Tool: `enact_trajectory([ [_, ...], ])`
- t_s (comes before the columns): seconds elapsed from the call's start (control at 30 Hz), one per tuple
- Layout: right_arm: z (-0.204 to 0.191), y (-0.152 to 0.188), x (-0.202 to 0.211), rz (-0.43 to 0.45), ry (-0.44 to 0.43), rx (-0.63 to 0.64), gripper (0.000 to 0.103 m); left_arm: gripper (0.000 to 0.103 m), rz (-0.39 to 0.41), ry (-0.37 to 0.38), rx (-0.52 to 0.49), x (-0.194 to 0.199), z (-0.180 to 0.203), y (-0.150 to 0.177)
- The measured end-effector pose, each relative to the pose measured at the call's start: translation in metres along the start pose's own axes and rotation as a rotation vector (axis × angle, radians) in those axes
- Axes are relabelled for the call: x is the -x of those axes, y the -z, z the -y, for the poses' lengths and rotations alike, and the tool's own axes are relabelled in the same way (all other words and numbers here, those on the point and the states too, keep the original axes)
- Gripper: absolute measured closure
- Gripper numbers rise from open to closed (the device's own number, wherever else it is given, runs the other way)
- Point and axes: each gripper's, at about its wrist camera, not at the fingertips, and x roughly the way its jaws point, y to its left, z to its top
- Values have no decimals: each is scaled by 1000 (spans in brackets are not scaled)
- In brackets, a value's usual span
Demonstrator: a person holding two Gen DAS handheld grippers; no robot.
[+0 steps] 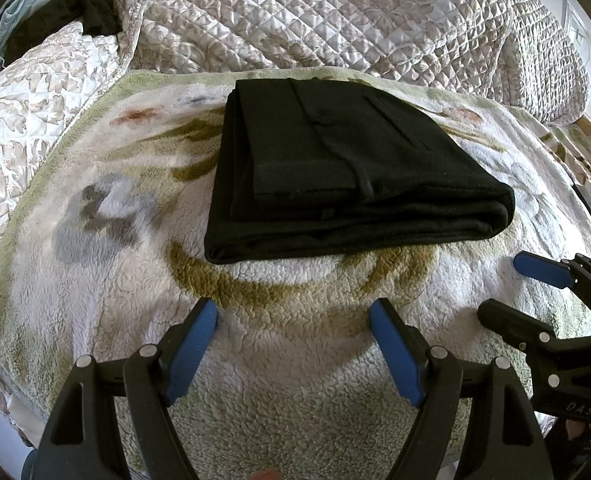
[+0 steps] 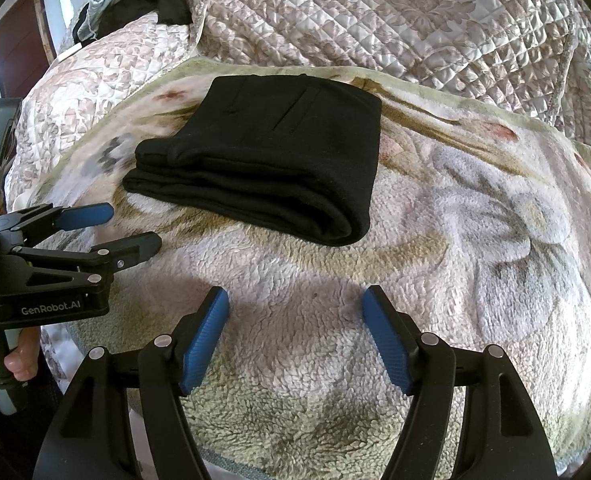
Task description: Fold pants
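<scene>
Pants (image 1: 347, 168) — black, folded into a neat stack on the fleece blanket (image 1: 295, 360), apart from both tongs — left (image 1: 293, 320) and right (image 2: 295, 308) spread, empty; you lift clear without snagging the stack.

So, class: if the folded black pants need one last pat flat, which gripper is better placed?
Probably the left gripper: the pants lie straight ahead of it; the right gripper sees them off to its left.

Bare fleece blanket (image 1: 295, 360) before folded pants (image 1: 347, 168); quilt (image 1: 335, 12) behind.
</scene>
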Motion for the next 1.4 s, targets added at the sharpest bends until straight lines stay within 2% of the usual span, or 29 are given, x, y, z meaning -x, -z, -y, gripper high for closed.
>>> enact_trajectory([
  [1.4,-3,0,-1,3,0,8,28,21,-4,-3,-5,0,0,0],
])
